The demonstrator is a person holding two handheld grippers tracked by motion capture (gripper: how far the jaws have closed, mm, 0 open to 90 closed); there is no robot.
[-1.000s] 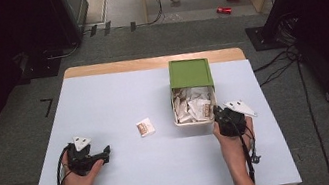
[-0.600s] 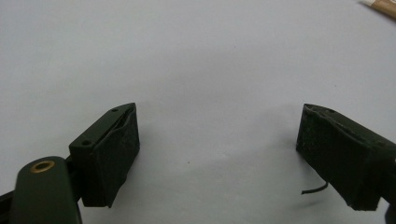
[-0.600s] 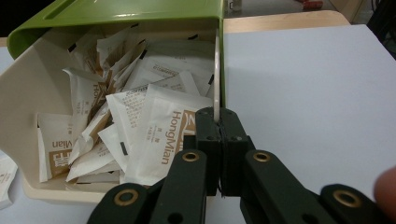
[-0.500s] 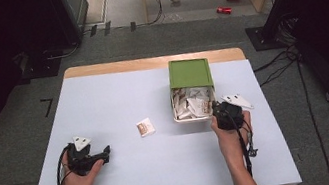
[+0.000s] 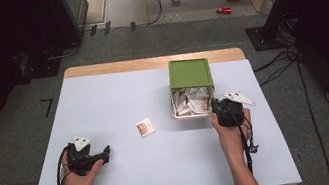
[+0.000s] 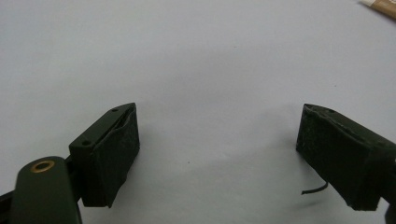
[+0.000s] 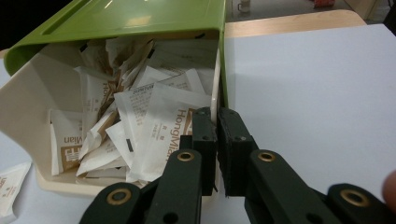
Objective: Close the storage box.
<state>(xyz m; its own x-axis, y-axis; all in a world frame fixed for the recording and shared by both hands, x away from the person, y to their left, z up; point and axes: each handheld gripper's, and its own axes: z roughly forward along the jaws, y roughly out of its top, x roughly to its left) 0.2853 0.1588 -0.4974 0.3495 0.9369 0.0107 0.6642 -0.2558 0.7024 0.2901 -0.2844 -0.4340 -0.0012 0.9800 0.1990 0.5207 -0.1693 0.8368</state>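
A cream box with a green lid (image 5: 189, 72) stands at the table's right middle, full of white sachets (image 5: 189, 101) printed in brown. My right gripper (image 5: 217, 107) is at the box's near right corner. In the right gripper view its jaws (image 7: 217, 128) are shut on the box's right wall (image 7: 216, 79), beside the sachets (image 7: 156, 123). One loose sachet (image 5: 145, 127) lies on the table left of the box. My left gripper (image 5: 103, 154) rests on the table at the near left. It stands open (image 6: 219, 140) with nothing between the jaws.
The table top is pale blue (image 5: 117, 95) with a wooden far edge (image 5: 113, 68). The loose sachet's corner (image 6: 380, 7) shows far ahead of the left jaws, and at the lower left of the right gripper view (image 7: 10, 186). Cables, cans and a mug lie on the floor beyond.
My right gripper has edged forward to the box's near right corner. The left hand and its gripper have stayed still.
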